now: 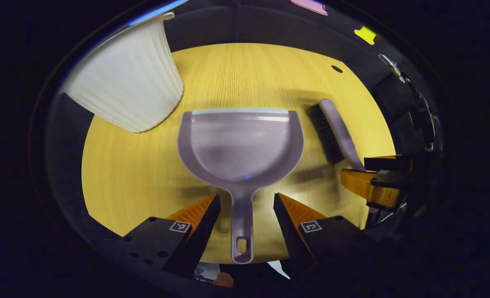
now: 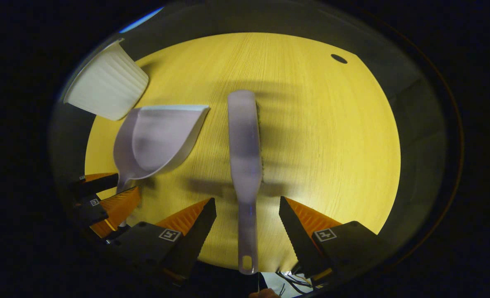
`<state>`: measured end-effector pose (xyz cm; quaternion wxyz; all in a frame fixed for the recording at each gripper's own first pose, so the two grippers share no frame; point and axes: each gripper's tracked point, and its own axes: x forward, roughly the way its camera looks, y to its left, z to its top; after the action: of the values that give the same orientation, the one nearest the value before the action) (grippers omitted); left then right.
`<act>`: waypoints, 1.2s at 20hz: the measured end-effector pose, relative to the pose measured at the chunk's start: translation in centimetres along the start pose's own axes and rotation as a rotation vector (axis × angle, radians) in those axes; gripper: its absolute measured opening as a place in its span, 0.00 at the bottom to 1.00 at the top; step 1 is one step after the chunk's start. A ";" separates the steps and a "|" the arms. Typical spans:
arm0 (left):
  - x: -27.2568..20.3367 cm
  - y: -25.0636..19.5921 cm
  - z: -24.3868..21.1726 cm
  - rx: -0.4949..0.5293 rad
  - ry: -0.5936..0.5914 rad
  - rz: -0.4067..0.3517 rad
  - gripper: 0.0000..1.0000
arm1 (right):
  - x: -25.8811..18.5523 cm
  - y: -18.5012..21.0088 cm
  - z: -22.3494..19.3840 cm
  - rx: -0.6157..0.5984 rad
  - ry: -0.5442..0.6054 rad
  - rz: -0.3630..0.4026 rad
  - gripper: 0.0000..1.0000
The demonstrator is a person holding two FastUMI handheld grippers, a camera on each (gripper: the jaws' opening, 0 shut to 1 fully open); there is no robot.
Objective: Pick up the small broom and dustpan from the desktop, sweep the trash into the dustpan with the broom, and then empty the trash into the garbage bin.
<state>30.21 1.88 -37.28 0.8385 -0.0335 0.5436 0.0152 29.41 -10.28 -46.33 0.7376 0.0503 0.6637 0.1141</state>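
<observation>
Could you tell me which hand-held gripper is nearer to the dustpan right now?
Left. The left hand-held gripper is open with its fingers on either side of the dustpan handle. The right hand-held gripper straddles the broom handle, beside the dustpan.

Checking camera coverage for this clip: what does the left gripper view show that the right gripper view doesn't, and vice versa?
Left gripper view: its own open left claw straddling the dustpan handle, the broom with its dark bristles facing the camera, and a metal clip at the right edge. Right gripper view: its own open right claw straddling the broom handle, and the broom's back. Both: dustpan, broom, white ribbed bin, wooden table with its dark hole.
</observation>
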 end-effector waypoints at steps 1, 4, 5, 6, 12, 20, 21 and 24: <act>-2.0 -0.2 0.3 -0.001 -0.056 -0.005 0.79 | -1.6 0.1 0.1 0.006 -0.047 -0.001 1.00; -8.7 -1.0 1.3 0.007 -0.269 -0.022 0.78 | -8.9 2.0 1.4 0.107 -0.241 0.058 0.99; -10.7 -0.7 1.7 -0.002 -0.353 -0.009 0.78 | -11.7 3.1 2.2 0.154 -0.317 0.095 0.92; -12.8 -0.5 2.1 -0.010 -0.450 -0.009 0.78 | -14.7 3.9 3.1 0.193 -0.414 0.125 0.91; -21.3 0.7 2.1 -0.003 -0.861 0.018 0.78 | -33.1 3.5 6.5 0.221 -1.181 0.097 0.96; -24.4 0.1 0.9 0.028 -1.029 -0.050 0.78 | -33.3 3.4 5.3 0.003 -1.376 -0.059 0.95; -25.0 -0.6 0.4 0.039 -1.045 -0.051 0.78 | -33.5 3.2 4.9 -0.002 -1.390 -0.081 0.95; -26.0 -0.6 -0.8 0.051 -1.080 0.004 0.78 | -34.3 4.1 2.5 -0.042 -1.427 -0.146 0.95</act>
<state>18.91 1.48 -13.88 0.9992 0.0005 0.0353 0.0184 28.27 -14.20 -11.92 0.9982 0.0540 0.0189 0.0165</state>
